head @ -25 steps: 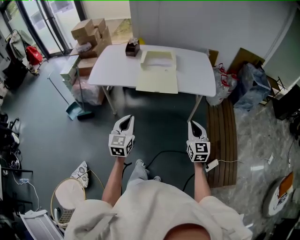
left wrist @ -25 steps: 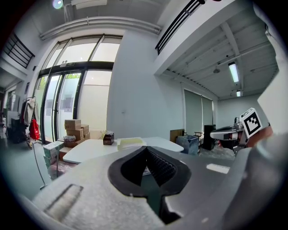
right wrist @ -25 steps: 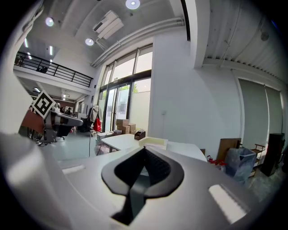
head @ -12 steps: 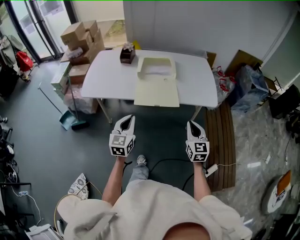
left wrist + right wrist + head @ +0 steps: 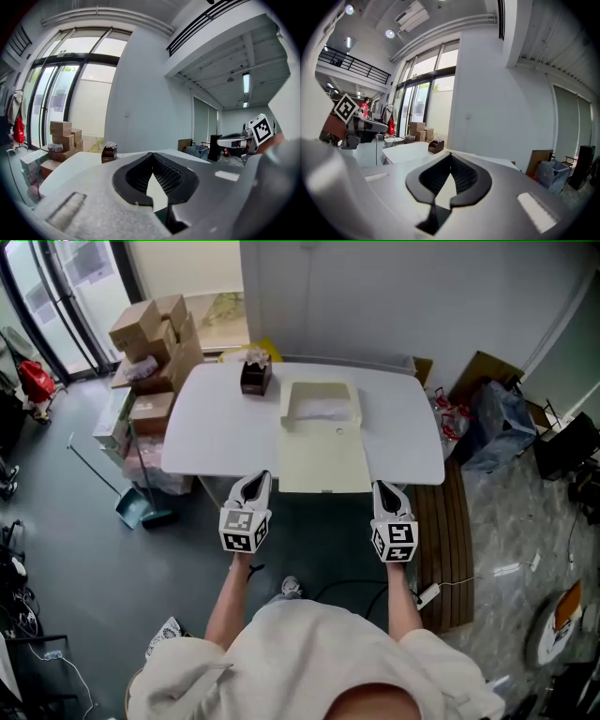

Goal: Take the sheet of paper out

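Note:
A cream box [image 5: 322, 432] lies open on the white table [image 5: 216, 427], its lid flap reaching the near edge. White paper [image 5: 322, 410] shows inside its tray. My left gripper [image 5: 254, 480] and right gripper [image 5: 386, 488] hover side by side just short of the table's near edge, left and right of the flap. Both are shut with nothing between the jaws. In the left gripper view the left gripper [image 5: 152, 154] points across the table [image 5: 77, 164]. In the right gripper view the right gripper [image 5: 451, 155] does the same.
A brown tissue box [image 5: 255, 376] stands at the table's far left. Cardboard boxes [image 5: 155, 329] pile up left of the table, with a dustpan [image 5: 136, 509] on the floor. A wooden slatted platform [image 5: 457, 549] and bags [image 5: 487, 423] lie to the right.
The person has walked toward the table, so it and the cream box now sit much closer to both grippers. The grippers stayed shut and side by side.

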Demonstrator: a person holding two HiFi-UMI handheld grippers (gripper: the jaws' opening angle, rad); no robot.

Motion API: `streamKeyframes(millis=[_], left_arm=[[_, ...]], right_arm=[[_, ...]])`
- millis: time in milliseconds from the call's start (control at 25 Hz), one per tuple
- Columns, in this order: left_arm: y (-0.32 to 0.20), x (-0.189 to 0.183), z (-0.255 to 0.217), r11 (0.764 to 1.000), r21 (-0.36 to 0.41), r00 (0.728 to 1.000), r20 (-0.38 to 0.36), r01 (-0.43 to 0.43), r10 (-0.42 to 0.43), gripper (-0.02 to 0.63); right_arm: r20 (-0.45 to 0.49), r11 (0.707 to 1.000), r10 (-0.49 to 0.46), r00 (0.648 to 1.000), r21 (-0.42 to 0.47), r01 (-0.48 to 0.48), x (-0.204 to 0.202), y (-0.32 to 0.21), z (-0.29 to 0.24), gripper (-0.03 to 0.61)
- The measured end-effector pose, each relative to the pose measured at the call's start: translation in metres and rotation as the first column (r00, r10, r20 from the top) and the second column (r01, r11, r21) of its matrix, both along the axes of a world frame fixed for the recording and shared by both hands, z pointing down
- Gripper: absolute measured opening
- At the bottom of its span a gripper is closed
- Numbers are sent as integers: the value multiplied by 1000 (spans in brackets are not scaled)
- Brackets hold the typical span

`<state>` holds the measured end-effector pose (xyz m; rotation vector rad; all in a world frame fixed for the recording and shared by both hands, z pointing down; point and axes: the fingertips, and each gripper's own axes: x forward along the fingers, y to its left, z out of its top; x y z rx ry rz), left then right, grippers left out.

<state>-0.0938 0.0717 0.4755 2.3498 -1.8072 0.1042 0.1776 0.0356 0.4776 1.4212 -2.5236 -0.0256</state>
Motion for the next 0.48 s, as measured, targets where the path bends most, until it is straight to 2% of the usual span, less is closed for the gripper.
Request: streamKeyframes(millis=[240,480], left_arm=[[-50,-31,1,1000,8,1000,1,-24,24,2],[-76,-37,14,998,-16,998,-9,-55,55,2]], right_arm=[[-1,1000,24,1000,8,-24,-32,-42,1,2],[-12,999,42,999,-5,-42,-46,-61,10,2]])
